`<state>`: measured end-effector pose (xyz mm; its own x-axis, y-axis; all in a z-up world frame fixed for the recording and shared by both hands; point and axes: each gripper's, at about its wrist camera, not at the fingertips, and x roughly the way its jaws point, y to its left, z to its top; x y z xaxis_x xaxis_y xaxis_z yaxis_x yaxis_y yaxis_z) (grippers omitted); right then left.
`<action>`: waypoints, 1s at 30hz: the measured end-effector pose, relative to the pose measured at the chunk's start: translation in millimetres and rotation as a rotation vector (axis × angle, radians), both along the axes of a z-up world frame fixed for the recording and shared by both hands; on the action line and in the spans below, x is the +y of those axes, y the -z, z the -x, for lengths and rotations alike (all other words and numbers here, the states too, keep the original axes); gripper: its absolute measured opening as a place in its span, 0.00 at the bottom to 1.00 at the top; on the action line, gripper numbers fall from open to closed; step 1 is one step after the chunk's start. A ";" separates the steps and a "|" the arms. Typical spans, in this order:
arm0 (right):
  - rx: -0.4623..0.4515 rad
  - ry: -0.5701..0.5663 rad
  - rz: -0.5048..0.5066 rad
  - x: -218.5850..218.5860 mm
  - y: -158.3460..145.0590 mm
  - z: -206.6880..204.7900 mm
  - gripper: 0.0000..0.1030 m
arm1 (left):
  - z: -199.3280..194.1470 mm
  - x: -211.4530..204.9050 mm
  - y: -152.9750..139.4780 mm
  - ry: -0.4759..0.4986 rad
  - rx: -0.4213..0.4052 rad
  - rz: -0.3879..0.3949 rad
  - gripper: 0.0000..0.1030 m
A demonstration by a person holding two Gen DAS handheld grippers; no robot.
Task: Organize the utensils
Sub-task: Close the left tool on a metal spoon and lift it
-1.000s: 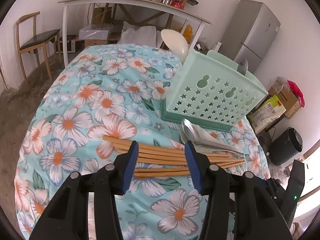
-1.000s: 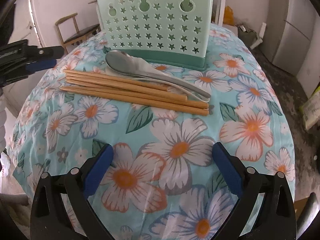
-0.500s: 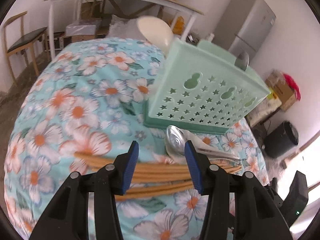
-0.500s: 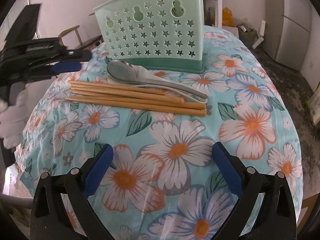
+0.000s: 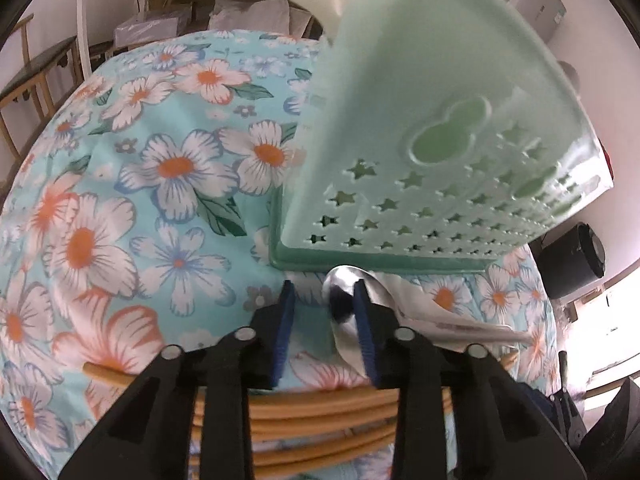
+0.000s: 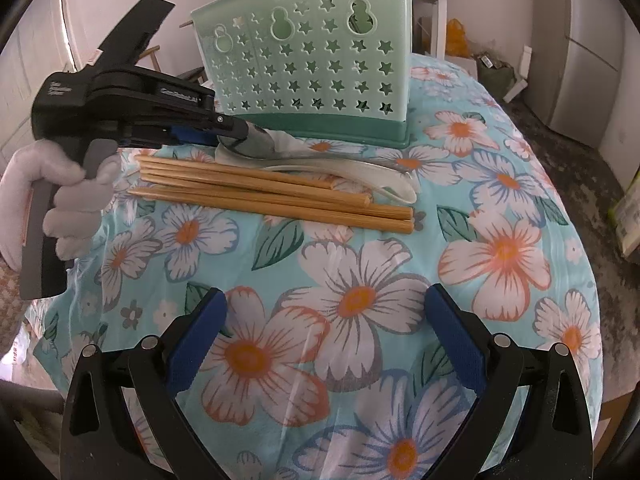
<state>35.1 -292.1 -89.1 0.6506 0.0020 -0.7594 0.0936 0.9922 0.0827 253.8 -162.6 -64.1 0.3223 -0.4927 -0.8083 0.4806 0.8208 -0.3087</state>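
- Closing around the bowl of the metal spoon, the left gripper reaches in at the foot of the green utensil holder; the spoon's bowl sits between the blue pads, against the right one, with a gap on the other side.
- A gloved hand holds that gripper's handle at the table's left edge.
- The spoon lies on the flowered tablecloth, just in front of the holder, partly over a white spoon.
- Wooden chopsticks lie in a row just beside the spoons, nearer me.
- The right gripper hangs over bare cloth, fingers spread wide, nothing between them.
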 end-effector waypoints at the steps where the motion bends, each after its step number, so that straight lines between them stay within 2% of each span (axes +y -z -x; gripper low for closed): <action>1: -0.001 -0.001 0.000 0.2 0.1 0.2 0.93 | -2.9 -0.4 0.4 -0.002 0.004 0.007 0.20; 5: -0.003 -0.003 0.004 1.2 0.9 1.5 0.93 | -8.5 1.4 2.6 -0.019 0.022 0.051 0.11; 11: -0.004 -0.003 0.004 1.3 0.9 1.8 0.93 | -3.5 15.5 -6.9 -0.054 0.013 0.108 0.04; 21: -0.002 -0.008 -0.015 -0.7 -1.7 2.5 0.93 | 18.8 73.3 -29.6 -0.155 0.003 0.199 0.02; 26: 0.040 -0.049 -0.035 -8.9 -13.6 -3.8 0.92 | 32.4 109.4 -39.3 -0.232 -0.021 0.217 0.01; 30: -0.037 -0.081 0.017 -8.6 -41.8 -12.8 0.87 | 40.0 132.2 -39.6 -0.282 -0.046 0.213 0.01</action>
<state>47.9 -300.7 -47.4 0.6761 0.0433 -0.7355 0.0097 0.9977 0.0676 213.8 -30.3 -24.6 0.5030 -0.5354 -0.6785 0.2617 0.8425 -0.4709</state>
